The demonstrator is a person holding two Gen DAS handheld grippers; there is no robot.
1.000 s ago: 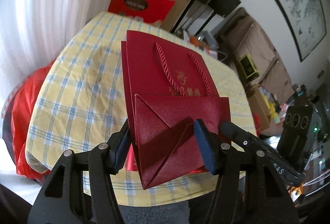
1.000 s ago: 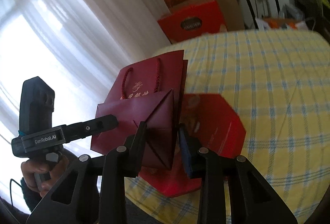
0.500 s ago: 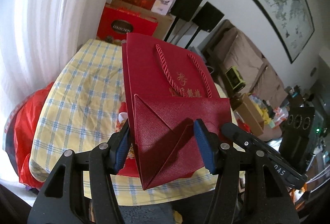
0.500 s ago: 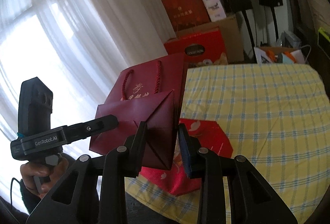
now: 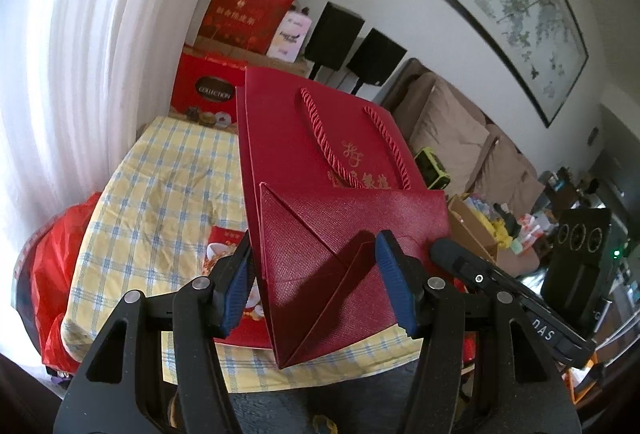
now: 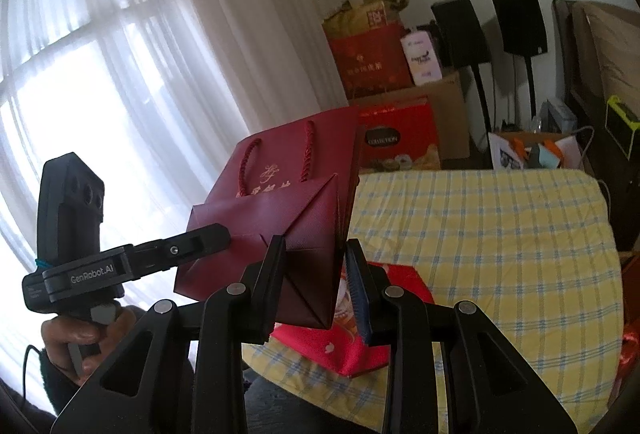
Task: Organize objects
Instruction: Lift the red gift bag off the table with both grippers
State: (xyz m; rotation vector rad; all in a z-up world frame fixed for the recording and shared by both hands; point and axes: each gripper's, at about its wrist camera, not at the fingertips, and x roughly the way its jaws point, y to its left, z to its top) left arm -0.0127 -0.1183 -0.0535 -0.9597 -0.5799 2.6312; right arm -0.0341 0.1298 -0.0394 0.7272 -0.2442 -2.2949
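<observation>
White curtains (image 6: 132, 46) fill the window side of a living room, with stacked red boxes (image 5: 208, 90) and cartons against the wall, a sofa (image 5: 452, 138) and a framed picture (image 5: 524, 10) beyond. A table under a yellow checked cloth (image 6: 500, 234) stands below, and a flat red packet (image 6: 360, 350) lies near its front edge.

A dark red paper bag (image 5: 320, 170) with twisted cord handles (image 5: 320, 138) and gold lettering is held up in the air above the cloth, folded flat, its bottom flap turned up over the front.

The left gripper (image 5: 316, 282) is half spread, one blue pad (image 5: 236, 286) at the bag's folded left edge and the other on the bottom flap's face, pinching that end of the bag. The right gripper (image 6: 316, 274) is narrower, its fingers clamped on the bag's other folded edge. In the right wrist view, a hand (image 6: 76, 338) grips the left gripper's handle, its finger tip lying against the bag's flap.
</observation>
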